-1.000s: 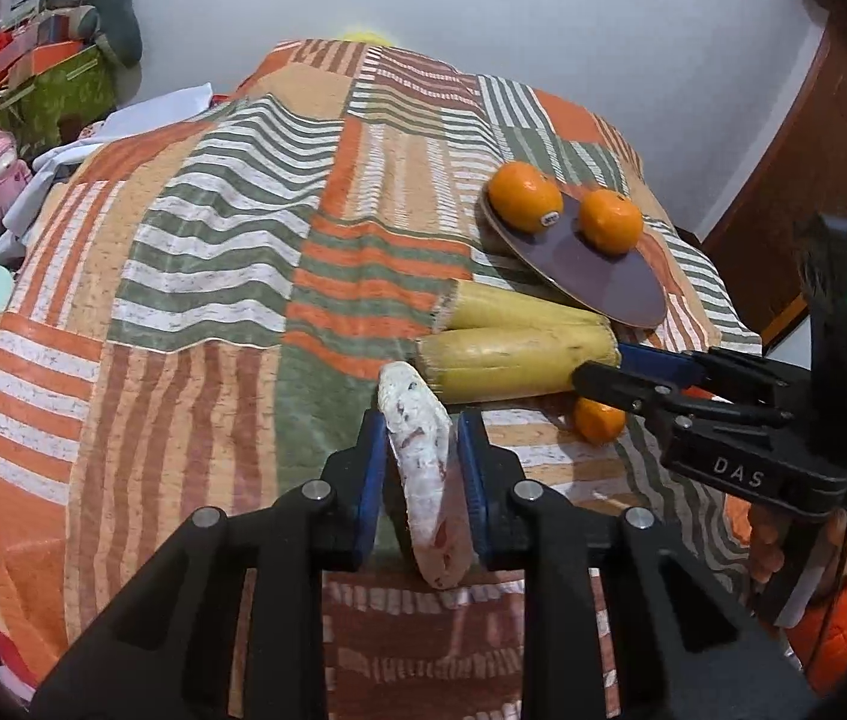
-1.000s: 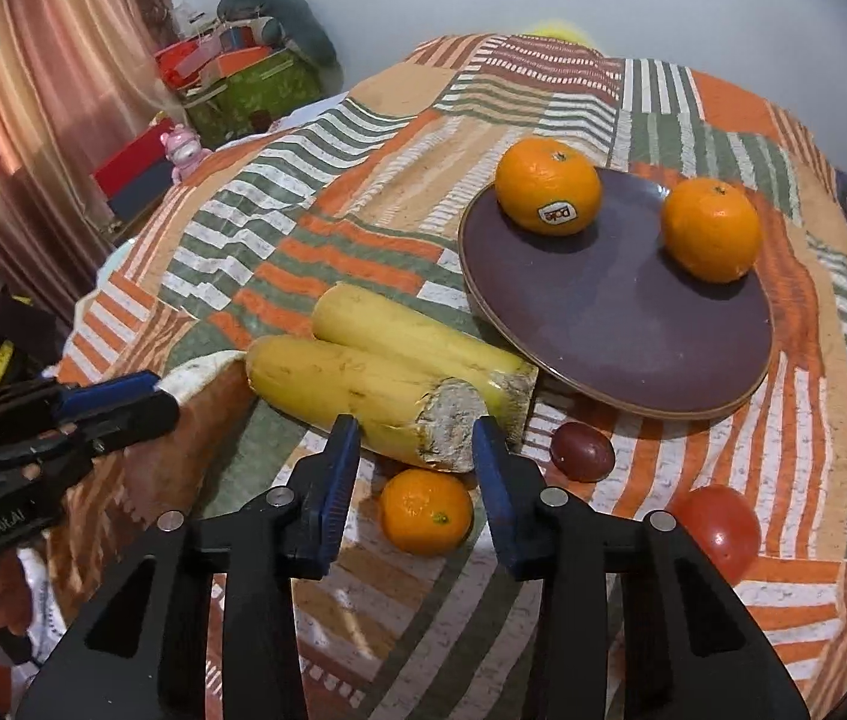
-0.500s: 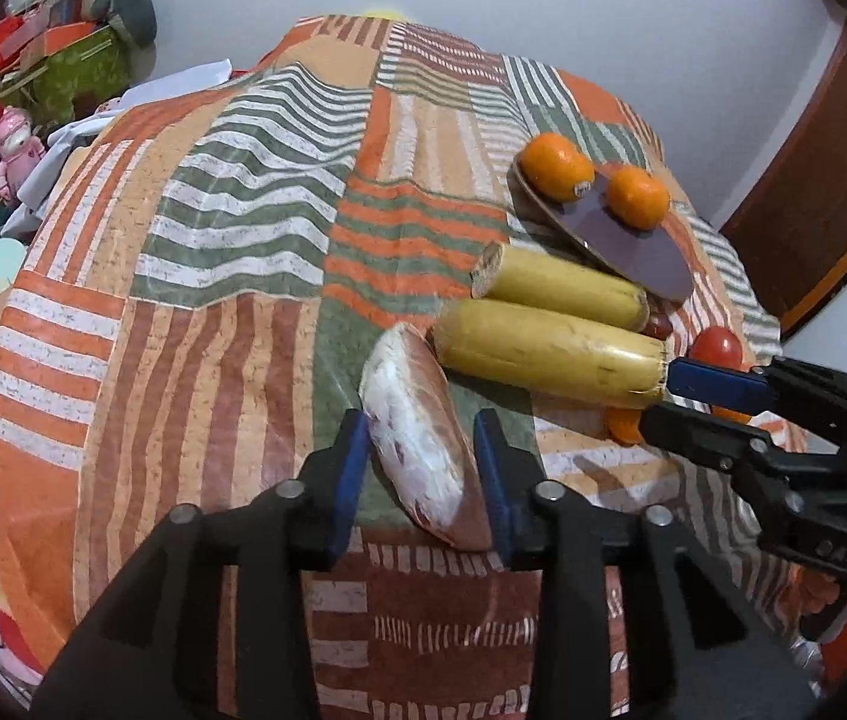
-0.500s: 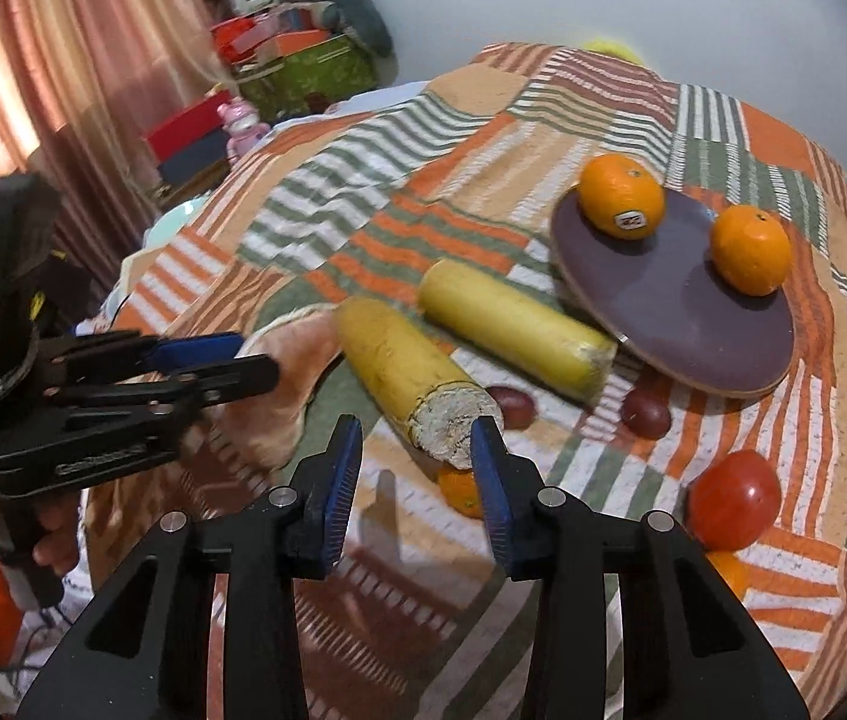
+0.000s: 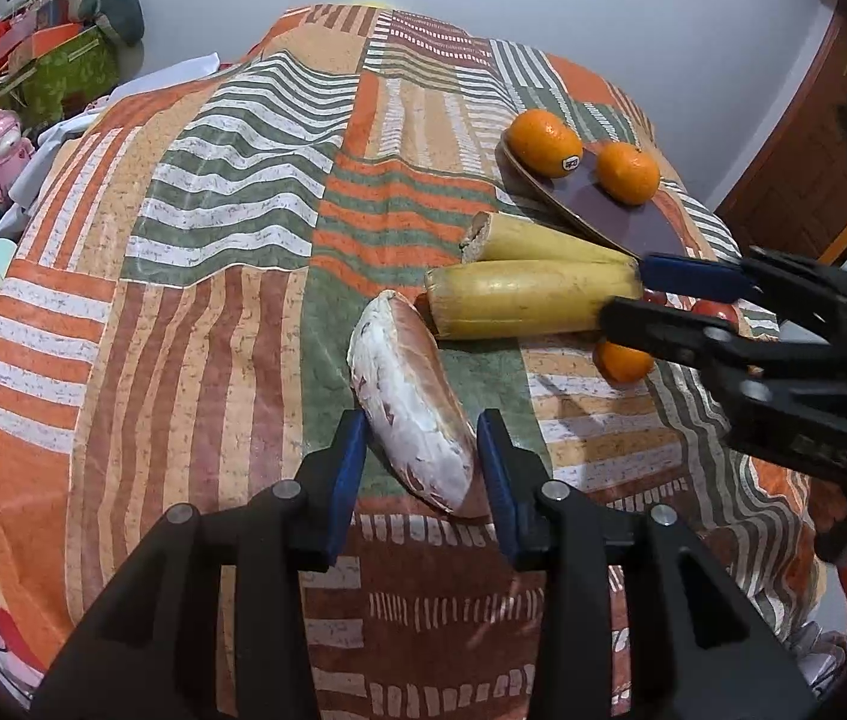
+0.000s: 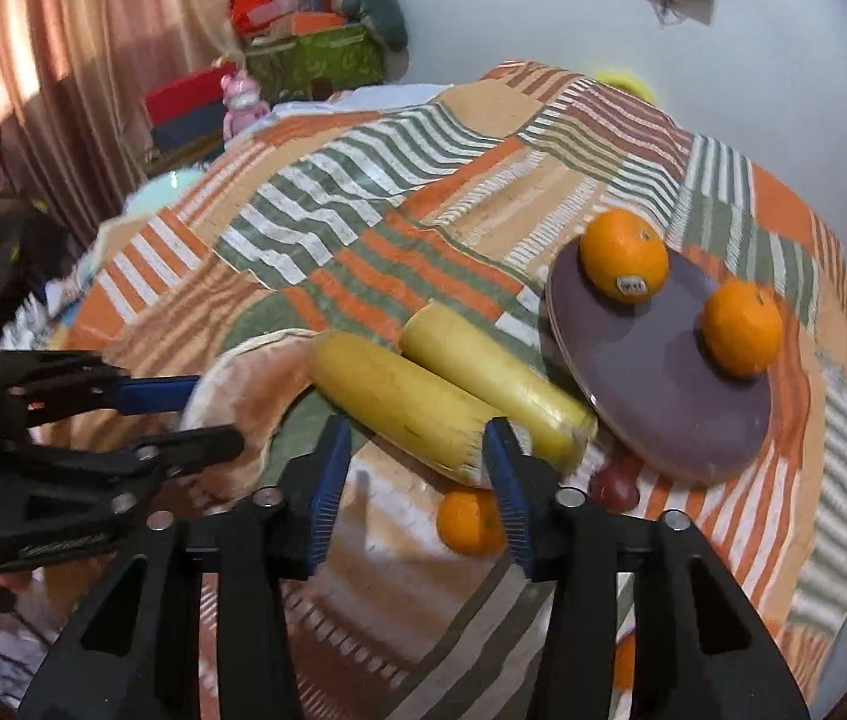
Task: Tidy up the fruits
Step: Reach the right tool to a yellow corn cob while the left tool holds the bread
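Released since the earlier frame, the slice (image 5: pixel 408 396) lies on the bed (image 5: pixel 231 330) between the left gripper (image 5: pixel 420 468)'s parted fingers. Right gripper (image 6: pixel 417 480) is opening, empty, over the bananas (image 6: pixel 423 396). Only two oranges (image 6: pixel 624 255) sit on the plate (image 6: pixel 657 384); most fruit remains loose.

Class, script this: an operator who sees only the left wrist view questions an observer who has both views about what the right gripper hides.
Operator: The right gripper blocks my view beside the plate. What is behind it?
Observer: A dark red fruit, lying just below the plate's near rim.
Operator: Is that gripper clamped on the nearer yellow fruit?
Observer: No. Its jaws are opening. The fruit's cut end is between them, and there is a visible gap at the left pad.
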The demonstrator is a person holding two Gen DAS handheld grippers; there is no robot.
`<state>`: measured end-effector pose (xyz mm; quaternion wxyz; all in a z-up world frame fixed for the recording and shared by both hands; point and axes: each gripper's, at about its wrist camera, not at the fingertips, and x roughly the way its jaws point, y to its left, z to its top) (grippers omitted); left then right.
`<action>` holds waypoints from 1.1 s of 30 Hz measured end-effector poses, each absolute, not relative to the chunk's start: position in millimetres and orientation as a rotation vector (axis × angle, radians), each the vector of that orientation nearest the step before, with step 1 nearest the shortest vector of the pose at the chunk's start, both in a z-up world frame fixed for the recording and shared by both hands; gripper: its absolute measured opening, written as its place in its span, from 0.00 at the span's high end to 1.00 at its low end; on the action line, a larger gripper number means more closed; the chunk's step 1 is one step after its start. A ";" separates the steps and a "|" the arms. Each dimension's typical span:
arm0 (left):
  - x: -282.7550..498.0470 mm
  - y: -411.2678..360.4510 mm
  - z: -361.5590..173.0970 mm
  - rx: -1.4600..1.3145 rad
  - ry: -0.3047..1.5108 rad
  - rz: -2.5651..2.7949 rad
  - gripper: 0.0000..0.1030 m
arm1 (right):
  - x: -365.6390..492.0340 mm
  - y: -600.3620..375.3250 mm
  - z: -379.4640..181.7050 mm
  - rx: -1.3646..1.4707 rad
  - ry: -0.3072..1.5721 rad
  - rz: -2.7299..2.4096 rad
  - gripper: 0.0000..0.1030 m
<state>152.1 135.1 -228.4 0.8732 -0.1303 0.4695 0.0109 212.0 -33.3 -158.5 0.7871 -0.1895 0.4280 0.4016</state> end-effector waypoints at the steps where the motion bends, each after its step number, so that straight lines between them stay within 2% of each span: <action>1: 152.1 135.5 -229.0 -0.276 0.982 0.021 0.63 | 214.5 -30.0 -160.5 -0.419 0.934 0.879 0.57; 6: 156.6 134.4 -232.1 -0.286 0.986 0.020 0.62 | 218.6 -10.4 -162.7 -0.508 0.914 0.913 0.57; 11: 168.3 131.1 -235.3 -0.262 0.984 0.042 0.52 | 221.8 -22.0 -159.1 -0.435 0.914 0.893 0.57; 17: 180.4 139.0 -236.2 -0.277 0.970 0.090 0.52 | 225.6 -52.8 -156.9 -0.379 0.916 0.823 0.57; 18: 180.8 141.4 -235.5 -0.288 0.959 0.099 0.52 | 227.2 -55.7 -157.6 -0.375 0.917 0.812 0.57; 20: 179.5 144.0 -233.6 -0.289 0.947 0.122 0.65 | 230.3 -60.9 -159.6 -0.350 0.932 0.806 0.57; 25: 170.2 146.2 -228.0 -0.296 0.927 0.111 0.69 | 232.7 -57.2 -165.4 -0.303 0.968 0.847 0.57; 33: 146.2 144.4 -199.7 -0.255 0.872 0.102 0.74 | 215.0 -48.8 -160.2 -0.285 0.991 0.899 0.65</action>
